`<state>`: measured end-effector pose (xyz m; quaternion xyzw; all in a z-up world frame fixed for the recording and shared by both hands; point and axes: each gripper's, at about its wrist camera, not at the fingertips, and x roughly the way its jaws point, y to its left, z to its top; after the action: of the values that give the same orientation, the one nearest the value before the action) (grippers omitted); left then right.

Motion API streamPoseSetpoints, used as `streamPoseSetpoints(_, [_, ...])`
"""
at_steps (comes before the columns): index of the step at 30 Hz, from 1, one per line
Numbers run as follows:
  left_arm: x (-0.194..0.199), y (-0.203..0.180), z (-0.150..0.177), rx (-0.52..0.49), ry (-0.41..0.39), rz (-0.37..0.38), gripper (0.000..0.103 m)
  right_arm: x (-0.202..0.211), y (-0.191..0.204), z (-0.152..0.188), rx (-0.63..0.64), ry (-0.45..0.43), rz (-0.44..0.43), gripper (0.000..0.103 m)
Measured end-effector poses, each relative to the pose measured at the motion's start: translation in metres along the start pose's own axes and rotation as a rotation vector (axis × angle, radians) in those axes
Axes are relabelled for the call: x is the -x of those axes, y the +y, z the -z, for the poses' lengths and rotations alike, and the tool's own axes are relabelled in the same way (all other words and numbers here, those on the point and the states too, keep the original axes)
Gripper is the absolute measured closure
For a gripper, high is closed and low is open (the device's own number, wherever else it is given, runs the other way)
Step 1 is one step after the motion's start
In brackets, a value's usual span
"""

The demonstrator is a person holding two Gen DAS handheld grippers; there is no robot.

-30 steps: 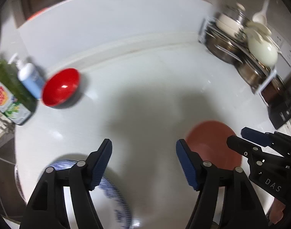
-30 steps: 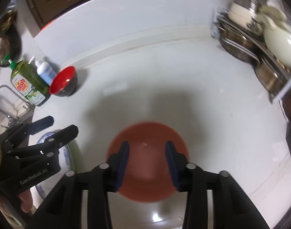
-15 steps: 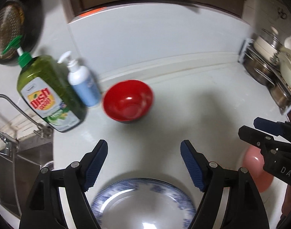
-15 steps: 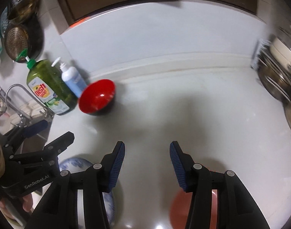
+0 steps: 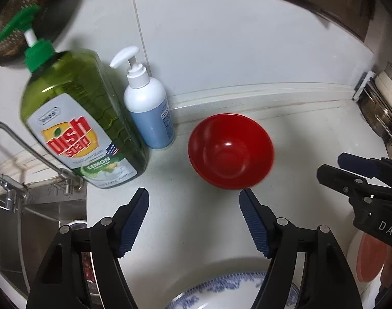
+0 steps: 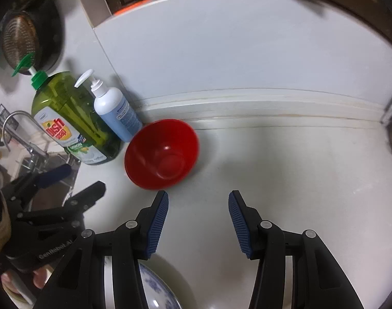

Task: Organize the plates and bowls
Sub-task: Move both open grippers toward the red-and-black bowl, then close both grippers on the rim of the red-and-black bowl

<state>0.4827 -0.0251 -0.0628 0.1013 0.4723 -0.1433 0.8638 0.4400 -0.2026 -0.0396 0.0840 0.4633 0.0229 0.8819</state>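
both tools have swung round toward the back left corner of the counter [image 5: 311, 134] since a second ago, when the right one hung straight over the pink plate and the left looked out across open white surface. the left tool [image 5: 193, 206] is released, fingers spread wide, nothing between them. the red bowl [image 5: 230, 152] sits upright on the counter just ahead of its right fingertip, not touched; earlier it was small and far off to the side, now it fills the middle of the view. beside the bowl stand the white pump bottle [image 5: 149, 113] and the green soap bottle [image 5: 77, 131], the sink [image 5: 28, 229] to their left. the blue plate [image 5: 232, 293] lies under the left tool at the near edge. the pink plate [image 5: 371, 260] has slipped to the far right edge, partly behind the right tool.

the right tool [image 6: 198, 213] is released too, empty, fingers narrower apart than the left's. the red bowl [image 6: 161, 164] lies just beyond its left fingertip, and the blue plate [image 6: 154, 291] peeks out beneath it. the left tool [image 6: 67, 188] shows at that view's left side.
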Motion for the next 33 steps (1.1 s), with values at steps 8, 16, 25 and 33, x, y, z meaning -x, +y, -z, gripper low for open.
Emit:
streamPoseSetpoints(8, [-0.048, 0.008, -0.021, 0.014, 0.061, 0.018, 0.04, -0.045, 0.003, -0.024, -0.022, 0.063, -0.014, 0.054])
streamPoseSetpoints(16, [-0.087, 0.009, -0.03, 0.018, 0.113, 0.024, 0.049, -0.084, -0.001, -0.035, -0.051, 0.136, -0.013, 0.067])
streamPoseSetpoints(25, [-0.11, 0.005, -0.031, 0.038, 0.162, 0.074, 0.081, -0.108, -0.002, -0.035, -0.103, 0.17, -0.036, 0.089])
streamPoseSetpoints(33, [-0.11, -0.002, -0.036, 0.037, 0.164, 0.089, 0.089, -0.109, 0.001, -0.034, -0.132, 0.168, -0.029, 0.09])
